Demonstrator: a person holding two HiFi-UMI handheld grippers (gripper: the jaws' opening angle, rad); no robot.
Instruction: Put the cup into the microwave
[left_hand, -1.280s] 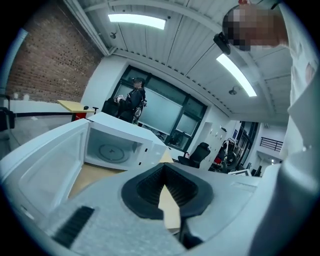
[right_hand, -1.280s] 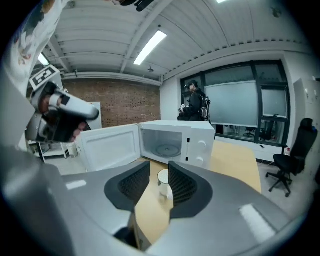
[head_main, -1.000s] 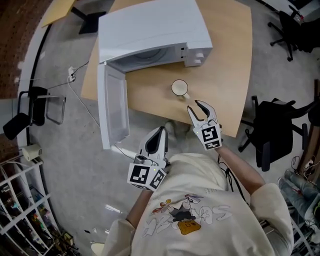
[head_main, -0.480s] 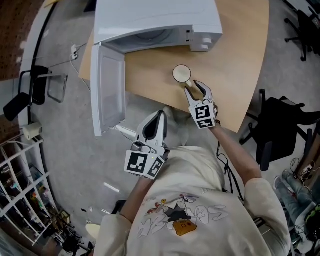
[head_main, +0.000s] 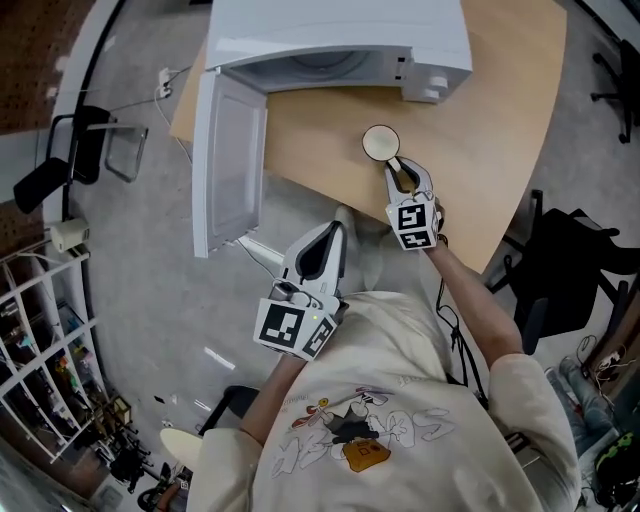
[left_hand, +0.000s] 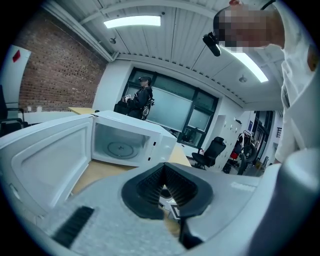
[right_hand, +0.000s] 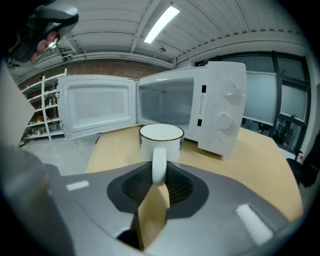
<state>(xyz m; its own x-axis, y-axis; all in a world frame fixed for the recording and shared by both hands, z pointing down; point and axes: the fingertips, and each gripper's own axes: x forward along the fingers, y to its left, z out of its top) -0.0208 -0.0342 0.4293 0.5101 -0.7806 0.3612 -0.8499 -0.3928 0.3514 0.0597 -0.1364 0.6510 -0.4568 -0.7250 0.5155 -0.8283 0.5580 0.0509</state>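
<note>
A white cup stands upright on the wooden table in front of the open white microwave, its handle turned toward me. My right gripper is level with the handle, and its jaws are closing on it. In the right gripper view the handle fills the gap between the dark pads, and the cup's body rises just beyond. My left gripper hangs off the table's near edge beside my body, jaws together and empty. In the left gripper view the microwave shows ahead.
The microwave door swings out to the left past the table edge, over the grey floor. The oven cavity is bare. Black office chairs stand to the right, and a shelf rack at the left.
My right gripper came forward and down to the cup, then narrowed its jaws around the handle. The left gripper stayed near my body. The cup has not shifted.
</note>
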